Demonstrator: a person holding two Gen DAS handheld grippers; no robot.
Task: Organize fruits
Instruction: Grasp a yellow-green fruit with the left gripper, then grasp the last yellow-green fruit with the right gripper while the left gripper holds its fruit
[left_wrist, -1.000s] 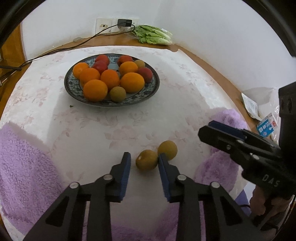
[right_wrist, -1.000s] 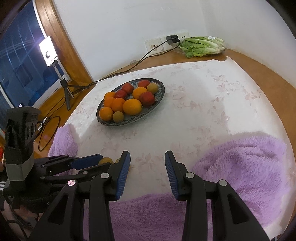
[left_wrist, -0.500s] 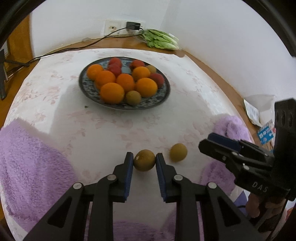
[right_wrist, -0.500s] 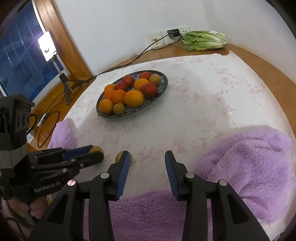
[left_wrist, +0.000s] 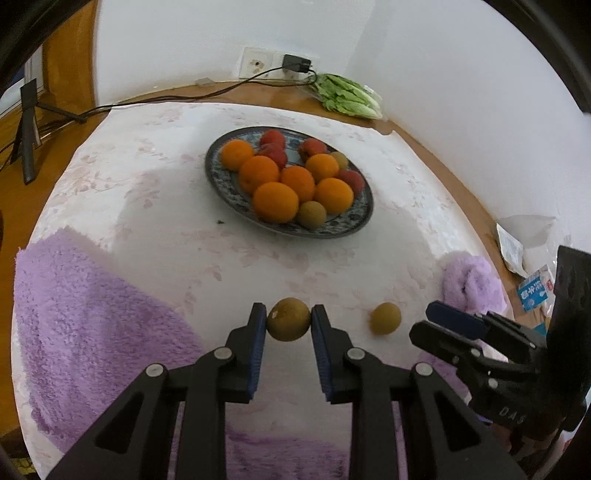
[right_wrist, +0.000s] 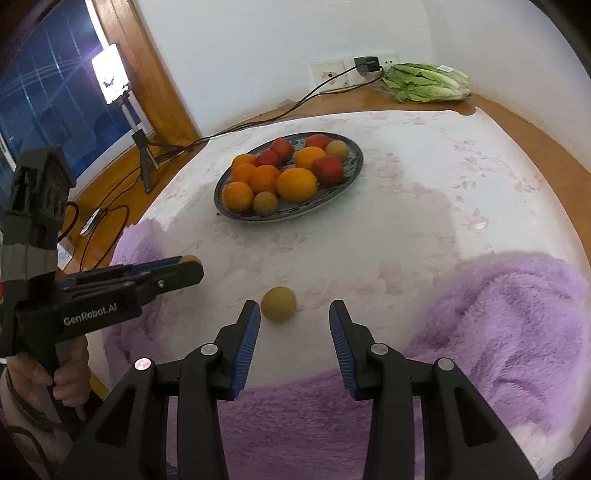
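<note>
between the left jaws: brown fruit (left_wrist: 288, 319), clenched at the pad tips; round, could squirt out
right jaws: released, second fruit (right_wrist: 278, 303) just ahead, could roll
plate (left_wrist: 229, 192): far ahead

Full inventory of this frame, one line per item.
Round blue patterned plate: one, centre of white floral cloth.
Oranges: six, on plate.
Red fruits: four, plate's far side.
Brown-green round fruits: two on plate, one loose on cloth, one in left tongs.
Purple fluffy towels: near edge.
Green lettuce: one, far corner.
Black charger: in wall socket.
Left tongs: shut on fruit.
Right tongs: open.
</note>
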